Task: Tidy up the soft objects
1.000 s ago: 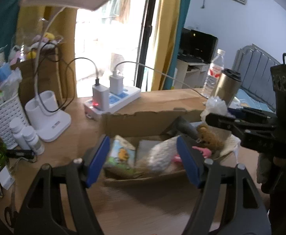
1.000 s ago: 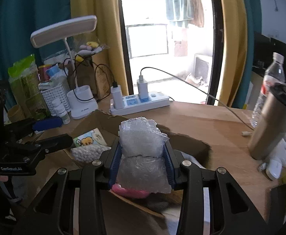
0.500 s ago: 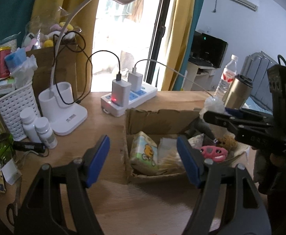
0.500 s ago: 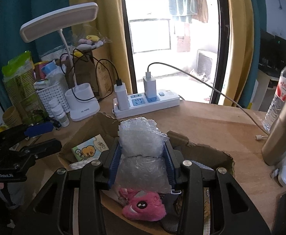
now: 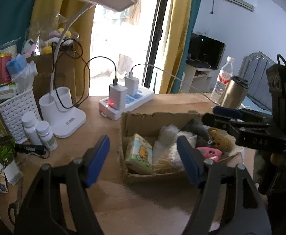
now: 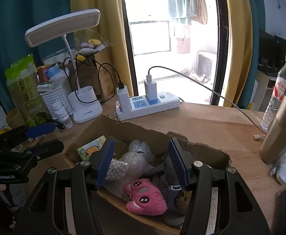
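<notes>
A torn cardboard box (image 6: 123,125) sits on the wooden desk. Inside lie a clear bubble-wrap bundle (image 6: 138,154), a pink plush (image 6: 144,197), a cartoon tissue pack (image 6: 90,148) and grey fabric. My right gripper (image 6: 141,145) hovers over the box with its jaws opening; the bubble wrap lies loose below them, clear of the pads. The left wrist view shows the same box (image 5: 143,121) with the bubble wrap (image 5: 166,135), the tissue pack (image 5: 141,152) and a brown teddy (image 5: 219,139). My left gripper (image 5: 142,143) is open and empty, in front of the box's left corner.
Behind the box are a power strip (image 6: 148,105) with chargers, a white desk lamp (image 6: 84,107), small white bottles (image 5: 39,131) and a white basket (image 5: 13,109). A steel tumbler (image 6: 280,129) and a water bottle (image 6: 280,90) stand at the right. Scissors (image 5: 15,205) lie near the left edge.
My right gripper's jaws have spread and the bubble wrap they held has dropped into the box. My left gripper has shifted left, from over the box to its left corner.
</notes>
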Demonstrator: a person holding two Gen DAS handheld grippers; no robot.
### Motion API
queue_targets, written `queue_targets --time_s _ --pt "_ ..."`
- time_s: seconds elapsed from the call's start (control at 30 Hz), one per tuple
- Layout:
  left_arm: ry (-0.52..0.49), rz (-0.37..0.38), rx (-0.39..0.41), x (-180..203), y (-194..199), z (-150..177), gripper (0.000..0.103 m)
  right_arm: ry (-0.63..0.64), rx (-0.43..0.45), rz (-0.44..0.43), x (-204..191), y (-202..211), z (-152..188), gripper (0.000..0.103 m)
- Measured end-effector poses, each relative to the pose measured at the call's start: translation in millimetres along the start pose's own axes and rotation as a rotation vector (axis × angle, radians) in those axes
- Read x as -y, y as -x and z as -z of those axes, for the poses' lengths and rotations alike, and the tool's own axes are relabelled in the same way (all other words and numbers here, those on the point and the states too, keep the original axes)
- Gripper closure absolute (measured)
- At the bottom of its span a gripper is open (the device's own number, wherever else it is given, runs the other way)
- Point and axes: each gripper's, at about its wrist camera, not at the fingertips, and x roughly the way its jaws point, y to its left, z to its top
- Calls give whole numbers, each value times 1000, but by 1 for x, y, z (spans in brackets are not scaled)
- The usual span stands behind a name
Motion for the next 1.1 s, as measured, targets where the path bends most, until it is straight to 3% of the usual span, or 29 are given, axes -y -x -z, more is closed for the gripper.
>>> queue_targets --time_s 0.5,0.8,0.93,1.1 --pt "-36 27 63 25 38 2 30 9 56 47 -10 55 12 43" --pt "-67 52 102 43 66 6 23 16 96 81 -21 91 23 42" --pt "-69 63 116 47 78 9 12 17 112 98 -26 106 29 42" --pt "-103 62 116 60 89 17 7 27 128 135 -32 124 40 39"
